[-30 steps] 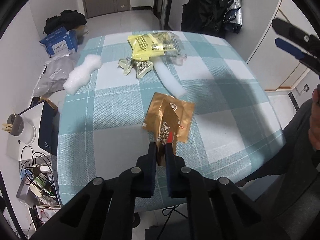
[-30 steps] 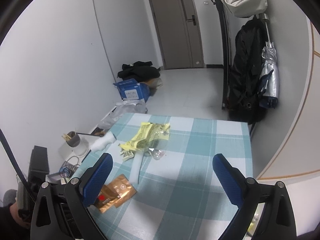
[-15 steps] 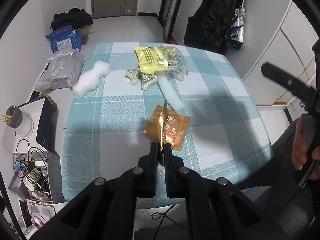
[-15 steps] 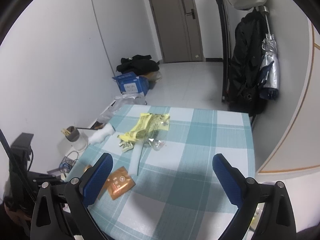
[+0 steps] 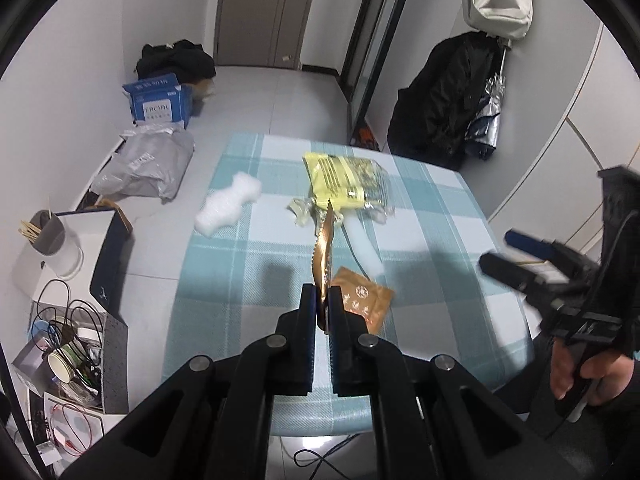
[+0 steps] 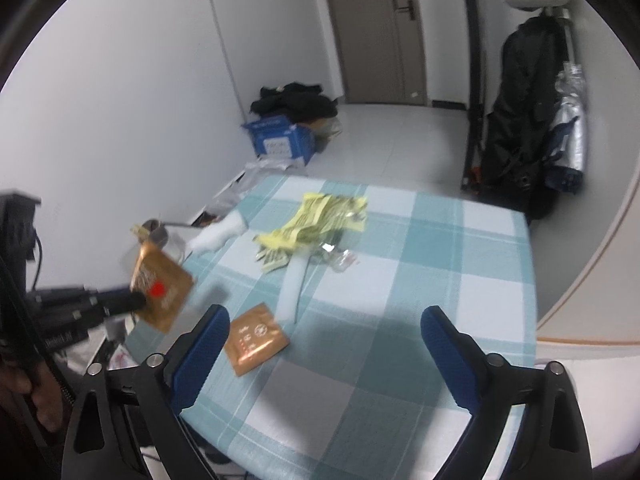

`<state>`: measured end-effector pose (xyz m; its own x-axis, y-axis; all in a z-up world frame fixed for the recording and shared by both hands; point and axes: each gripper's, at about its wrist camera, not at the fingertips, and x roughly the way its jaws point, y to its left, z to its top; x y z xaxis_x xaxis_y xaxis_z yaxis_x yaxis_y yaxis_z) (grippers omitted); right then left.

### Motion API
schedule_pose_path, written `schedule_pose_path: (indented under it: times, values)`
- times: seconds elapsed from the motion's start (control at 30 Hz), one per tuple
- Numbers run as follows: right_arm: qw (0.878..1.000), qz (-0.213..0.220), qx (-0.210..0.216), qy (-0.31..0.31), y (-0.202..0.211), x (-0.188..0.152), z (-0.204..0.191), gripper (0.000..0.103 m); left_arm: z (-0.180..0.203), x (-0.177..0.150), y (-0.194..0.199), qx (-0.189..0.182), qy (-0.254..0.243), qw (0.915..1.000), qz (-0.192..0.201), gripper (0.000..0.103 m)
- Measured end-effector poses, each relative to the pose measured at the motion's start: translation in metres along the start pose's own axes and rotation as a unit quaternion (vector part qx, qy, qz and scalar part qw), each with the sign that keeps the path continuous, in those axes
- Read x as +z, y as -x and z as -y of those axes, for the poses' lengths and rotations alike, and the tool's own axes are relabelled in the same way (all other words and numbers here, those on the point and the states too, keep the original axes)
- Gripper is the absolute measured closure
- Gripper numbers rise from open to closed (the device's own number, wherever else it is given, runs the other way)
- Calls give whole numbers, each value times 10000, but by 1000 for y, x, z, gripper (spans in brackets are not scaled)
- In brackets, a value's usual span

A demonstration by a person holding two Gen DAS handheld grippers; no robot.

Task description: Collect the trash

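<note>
My left gripper is shut on a gold-brown wrapper and holds it edge-up above the checked table. The right wrist view shows that wrapper hanging off the table's left side in the left gripper. A second brown sachet lies flat near the front edge. Farther back are a yellow wrapper, small crumpled wrappers and two white foam pieces. My right gripper hovers over the table, its jaws closing with nothing between them.
On the floor left of the table are a blue box, a grey bag, a white appliance with a cup of sticks and a box of cables. A black coat and an umbrella hang at the right.
The left gripper has lifted the gold-brown wrapper off the table, and the second sachet stays behind. The right gripper has dropped closer to the table, its jaws slightly narrower.
</note>
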<state>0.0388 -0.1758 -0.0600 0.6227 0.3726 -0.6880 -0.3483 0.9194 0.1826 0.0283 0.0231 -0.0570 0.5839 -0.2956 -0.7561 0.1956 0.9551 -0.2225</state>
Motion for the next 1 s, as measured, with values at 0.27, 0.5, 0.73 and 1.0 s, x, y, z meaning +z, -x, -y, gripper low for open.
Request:
schedule_pose_path:
  times: [0.27,0.5,0.73,1.0]
  values:
    - [9973,-560,257,394,-38,-14,-25,17,-10,5,4,-178,119,9998,42,101]
    - [9884,-1130,386,943,-87,-33,-59,27,-12,8,4,-257,109,9996,32,101]
    - [9851,-1181,357,1196,-104,-37,-76,27,-21,10,3,-302,267,9992,12,101]
    - [9818,-1113,194,1527,-112,-37,-83,33,-23,12,1,-264,305,9992,18,101]
